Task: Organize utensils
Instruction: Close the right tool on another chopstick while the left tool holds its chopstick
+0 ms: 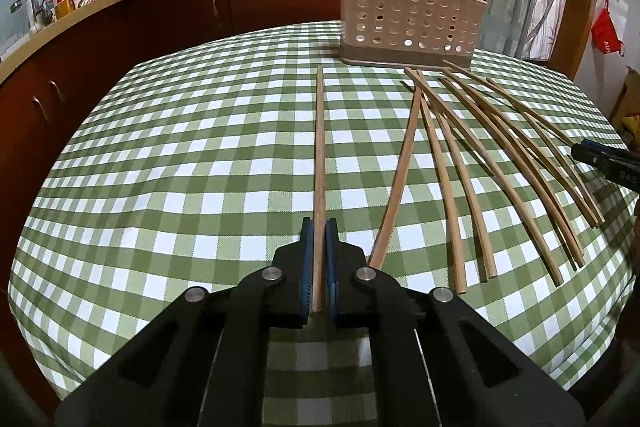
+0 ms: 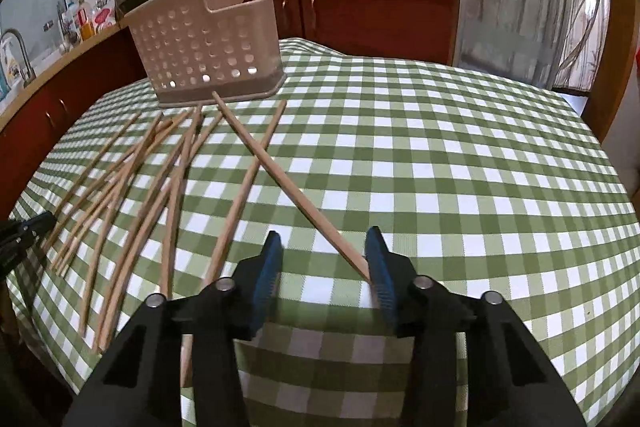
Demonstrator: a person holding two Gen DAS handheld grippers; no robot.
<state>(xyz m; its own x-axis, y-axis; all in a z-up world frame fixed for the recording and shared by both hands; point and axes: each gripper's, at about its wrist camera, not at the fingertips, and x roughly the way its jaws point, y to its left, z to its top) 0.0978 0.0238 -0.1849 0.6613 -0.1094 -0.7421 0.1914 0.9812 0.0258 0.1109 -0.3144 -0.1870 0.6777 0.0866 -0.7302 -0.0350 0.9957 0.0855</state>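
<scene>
Both grippers are tipped down toward the checked tablecloth (image 1: 180, 167). One chopstick (image 1: 319, 155) is squeezed tight between the blue pads of the left gripper (image 1: 319, 239) and points straight at the holed basket (image 1: 408, 11). A second chopstick (image 2: 280, 179) is touched near its end by one pad of the right gripper (image 2: 324, 251), whose jaws are parted. Loose chopsticks (image 1: 492, 163) are spread on the cloth between the two grippers, near the basket.
</scene>
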